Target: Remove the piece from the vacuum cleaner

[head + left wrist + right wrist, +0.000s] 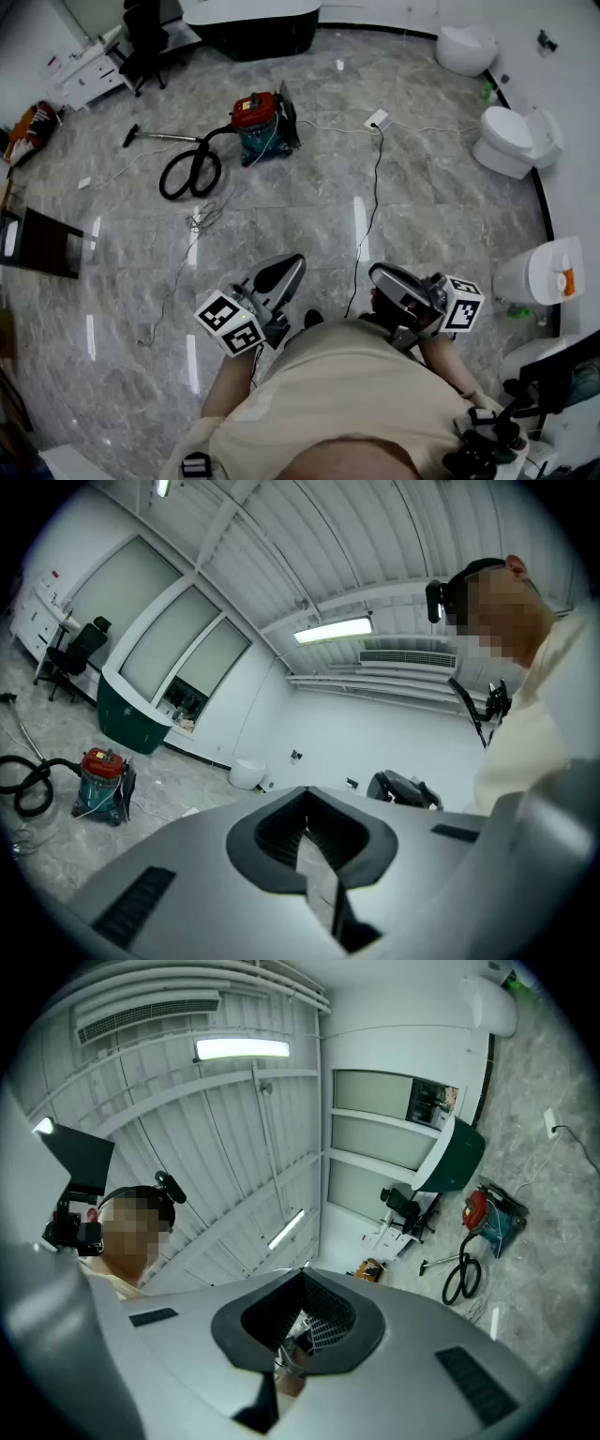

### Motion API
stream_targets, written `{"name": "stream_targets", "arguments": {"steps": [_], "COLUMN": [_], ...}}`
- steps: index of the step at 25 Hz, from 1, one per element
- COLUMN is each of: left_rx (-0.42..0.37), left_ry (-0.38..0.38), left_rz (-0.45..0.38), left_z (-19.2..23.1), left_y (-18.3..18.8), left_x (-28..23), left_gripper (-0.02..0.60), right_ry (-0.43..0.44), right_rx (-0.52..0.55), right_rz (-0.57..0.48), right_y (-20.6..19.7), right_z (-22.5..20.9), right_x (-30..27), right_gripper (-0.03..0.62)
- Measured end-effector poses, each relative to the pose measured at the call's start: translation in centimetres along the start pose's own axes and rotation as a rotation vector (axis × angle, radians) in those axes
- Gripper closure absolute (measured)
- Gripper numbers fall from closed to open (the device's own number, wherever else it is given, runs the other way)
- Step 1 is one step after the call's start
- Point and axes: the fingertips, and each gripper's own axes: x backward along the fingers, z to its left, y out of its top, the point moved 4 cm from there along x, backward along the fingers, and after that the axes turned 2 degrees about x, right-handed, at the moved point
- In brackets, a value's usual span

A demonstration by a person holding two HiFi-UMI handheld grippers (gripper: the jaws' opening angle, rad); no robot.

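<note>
Head view places the vacuum cleaner (261,122) upright on the floor (450,216), well apart from me, with its black hose (192,169) coiled beside it and a wand (159,137) lying flat beyond the coil.

1. Left tool (278,277): held close to my body, jaws together, nothing between them. Its own view confirms the tips meet (305,794).
2. Right tool (398,286): likewise close in, jaws together and empty, as its own view confirms (302,1274).

Step in hand, as I judge it: approach. No contact with the vacuum cleaner has been made.

Next move calls for:
- closing the gap to the machine;
- parting the jaws of both tools;
- identifying the removable piece, which cannot be picked out from this range.
</note>
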Motion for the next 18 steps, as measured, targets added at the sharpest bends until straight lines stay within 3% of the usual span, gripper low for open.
{"name": "stream_targets", "arguments": {"steps": [6, 11, 14, 18], "left_rx": [0.076, -0.013, -0.066, -0.062], "left_ry": [0.067, 0.019, 0.043, 0.090], "left_rz": [0.023, 0.091, 0.132, 0.153], "left_z": [-3.3, -6.7, -7.7, -8.7], "left_y": [-4.8, -6.3, -7.3, -8.7], "left_x": [-5.5, -11.7, -13.8, -14.5], "left_gripper": [0.577, 0.577, 0.577, 0.577], "right_ry": [0.014, 0.025, 0.041, 0.069], "right_rx": [-0.013, -0.053, -0.078, -0.113], "right_rz": [0.025, -0.056, -0.074, -0.064], "right_y": [3.4, 5.4, 6.7, 7.2], "right_z": [-0.5, -1.7, -2.1, -2.0], "right_x": [6.2, 11.3, 13.7, 15.8], "right_gripper": [0.591, 0.591, 0.591, 0.591]}}
